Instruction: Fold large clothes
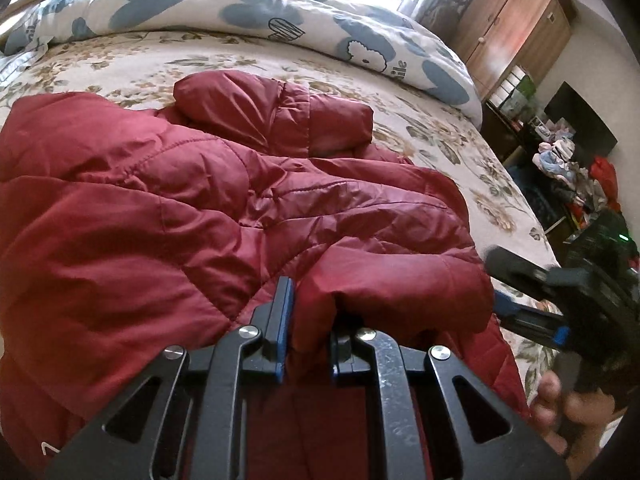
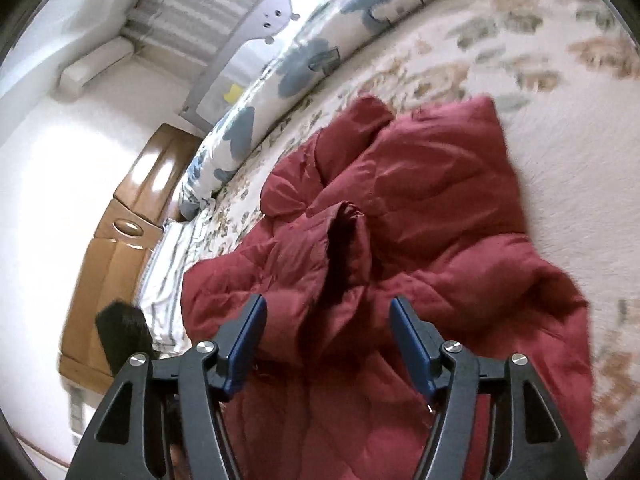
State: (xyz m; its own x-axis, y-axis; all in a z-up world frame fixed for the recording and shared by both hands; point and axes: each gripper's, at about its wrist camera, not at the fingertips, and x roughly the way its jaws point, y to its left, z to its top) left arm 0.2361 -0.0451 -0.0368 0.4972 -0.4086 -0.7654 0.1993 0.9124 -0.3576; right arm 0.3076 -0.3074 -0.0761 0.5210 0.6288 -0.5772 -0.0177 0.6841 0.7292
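A dark red quilted jacket (image 1: 168, 200) lies crumpled on the floral bed sheet (image 1: 452, 136), one sleeve (image 1: 280, 116) folded across its far side. My left gripper (image 1: 312, 312) is shut on a bunched fold of the jacket at its near edge, and the fabric hides the right fingertip. In the left wrist view my right gripper (image 1: 502, 284) hovers just off the jacket's right edge, held by a hand (image 1: 568, 412). In the right wrist view the right gripper (image 2: 328, 308) stands open above the jacket (image 2: 440, 200). A raised fold (image 2: 348, 236) sits ahead of its pads, which press on nothing.
A rolled duvet with blue patches (image 1: 280, 20) lies along the bed's far side. A wooden wardrobe (image 1: 516, 20) and a pile of clutter (image 1: 572, 176) stand past the bed's right edge. A wooden headboard (image 2: 120, 240) and a striped pillow (image 2: 168, 280) are at the left.
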